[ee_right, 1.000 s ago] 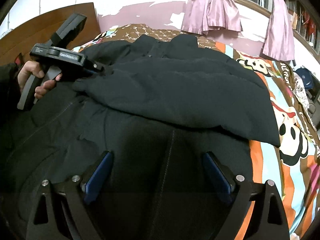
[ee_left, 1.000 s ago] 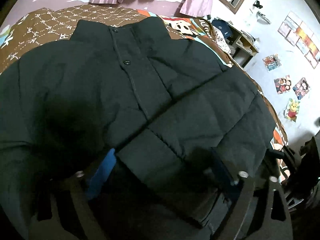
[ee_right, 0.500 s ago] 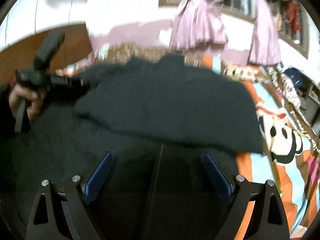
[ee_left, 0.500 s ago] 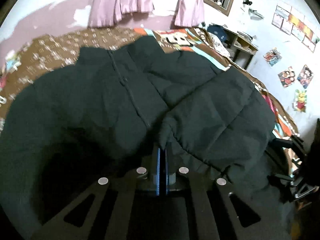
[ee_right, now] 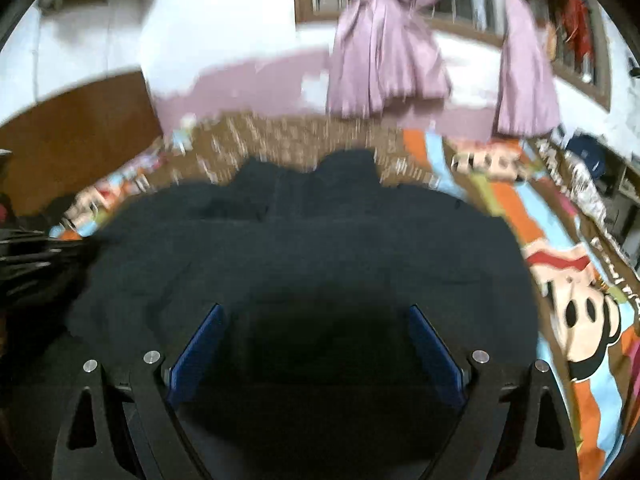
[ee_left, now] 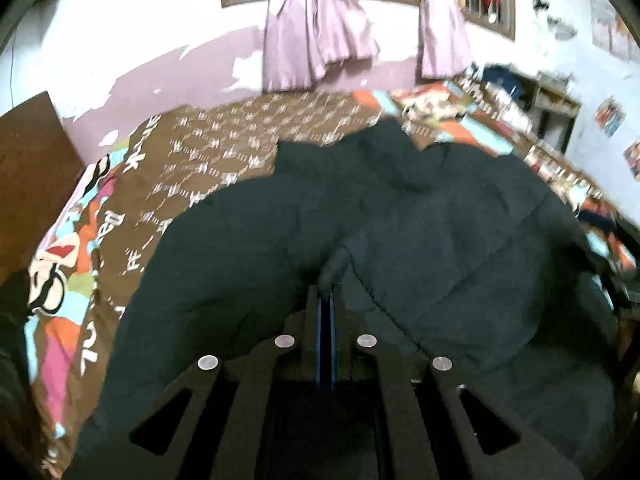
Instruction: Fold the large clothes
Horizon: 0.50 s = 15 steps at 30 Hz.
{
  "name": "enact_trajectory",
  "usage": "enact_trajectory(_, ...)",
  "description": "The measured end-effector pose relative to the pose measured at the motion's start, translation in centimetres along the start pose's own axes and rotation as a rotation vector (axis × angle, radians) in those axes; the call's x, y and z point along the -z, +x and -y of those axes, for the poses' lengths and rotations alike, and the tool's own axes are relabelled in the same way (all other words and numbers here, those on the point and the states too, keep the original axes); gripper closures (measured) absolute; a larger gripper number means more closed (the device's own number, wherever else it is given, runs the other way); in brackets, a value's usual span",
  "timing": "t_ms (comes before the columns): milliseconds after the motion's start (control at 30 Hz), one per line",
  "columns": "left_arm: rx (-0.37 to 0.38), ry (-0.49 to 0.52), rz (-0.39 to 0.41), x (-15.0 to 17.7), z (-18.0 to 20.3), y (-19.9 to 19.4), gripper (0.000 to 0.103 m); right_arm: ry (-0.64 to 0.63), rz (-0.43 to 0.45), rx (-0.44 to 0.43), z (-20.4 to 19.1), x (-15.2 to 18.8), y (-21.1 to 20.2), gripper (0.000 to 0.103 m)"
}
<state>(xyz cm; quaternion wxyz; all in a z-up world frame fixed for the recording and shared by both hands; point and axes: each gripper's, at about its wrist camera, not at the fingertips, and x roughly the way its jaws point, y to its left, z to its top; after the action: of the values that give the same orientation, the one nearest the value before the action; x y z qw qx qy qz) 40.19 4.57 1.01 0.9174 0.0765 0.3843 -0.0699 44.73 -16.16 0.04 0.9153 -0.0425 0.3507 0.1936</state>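
A large black puffer jacket lies spread on the bed, collar toward the far wall. It also fills the right wrist view. My left gripper is shut on a pinched edge of the jacket's fabric, which rises in a small peak at the fingertips. My right gripper is open, its blue pads wide apart just above the jacket's lower part, holding nothing. The left gripper tool shows blurred at the left edge of the right wrist view.
The bed cover is brown with bright cartoon prints. Purple curtains hang on the far wall. A wooden headboard stands at the left. Shelves with clutter stand at the right.
My left gripper went from open over the jacket to shut on its edge and has lifted and pulled back. My right gripper stayed open and tilted upward.
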Motion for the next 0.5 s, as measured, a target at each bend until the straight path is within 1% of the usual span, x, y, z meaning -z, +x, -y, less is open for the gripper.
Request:
enact_trajectory(33, -0.016, 0.006, -0.019, 0.2, 0.0, 0.6, 0.101, 0.003, -0.057, 0.017, -0.2, 0.1, 2.0, 0.011)
enact_trajectory(67, -0.029, 0.0, -0.038, 0.4, -0.1, 1.3, 0.101, 0.005, -0.11, 0.024, -0.1, 0.5, 3.7, 0.009)
enact_trajectory(100, -0.029, -0.018, -0.059, 0.6, -0.3, 1.8, 0.101, 0.002, -0.151, 0.037, -0.3, 1.1, 5.0, 0.006)
enact_trajectory(133, -0.022, -0.032, -0.074, 0.8, -0.7, 2.4, 0.101, -0.015, -0.173, 0.042, -0.3, 1.6, 6.3, 0.002)
enact_trajectory(233, -0.018, -0.037, -0.103, 1.6, -1.0, 3.8, 0.101, -0.02, -0.146, 0.045, 0.0, 2.8, 7.1, 0.0)
enact_trajectory(333, -0.016, -0.027, -0.094, 2.4, -0.7, 4.0, 0.101, -0.026, -0.118, 0.049, 0.0, 3.4, 7.0, 0.0)
enact_trajectory(433, 0.045, -0.096, -0.076, 2.6, -1.8, 3.4, 0.099, -0.023, -0.094, 0.044, 0.0, 3.7, 6.5, 0.0)
enact_trajectory(500, 0.077, -0.161, -0.055, 2.9, -2.8, 2.1, 0.098, -0.026, -0.071, 0.047, -0.1, 3.9, 6.2, 0.0)
